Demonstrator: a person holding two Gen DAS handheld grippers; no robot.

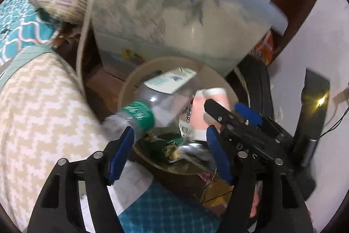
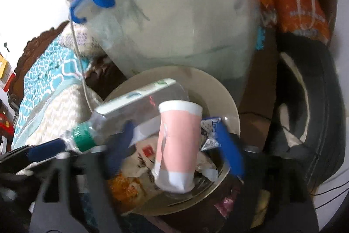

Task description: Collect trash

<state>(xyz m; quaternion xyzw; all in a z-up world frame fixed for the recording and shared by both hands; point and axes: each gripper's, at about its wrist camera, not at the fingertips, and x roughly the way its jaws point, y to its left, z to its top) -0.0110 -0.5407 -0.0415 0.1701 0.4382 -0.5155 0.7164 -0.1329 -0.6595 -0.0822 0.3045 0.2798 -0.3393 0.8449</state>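
Note:
A round beige trash bin [image 1: 226, 84] [image 2: 226, 99] stands on the floor, holding wrappers and scraps. A clear plastic bottle with a green label [image 1: 150, 108] [image 2: 122, 110] lies tilted over the bin's rim, neck toward the bed. My left gripper [image 1: 170, 145] is open just above the bin; its left fingertip [image 1: 125, 141] is by the bottle's neck. A pink and white paper cup [image 2: 178, 145] [image 1: 214, 106] hangs upside down over the bin between my right gripper's [image 2: 176, 141] open blue fingers [image 2: 229, 150], not visibly gripped. The right gripper also shows in the left wrist view [image 1: 231, 117].
A large clear storage box with a blue handle [image 1: 174, 14] [image 2: 174, 14] stands right behind the bin. A bed with a beige zigzag blanket [image 1: 43, 113] is at the left. A black tyre [image 2: 316, 113] and an orange bag [image 2: 305, 14] are at the right.

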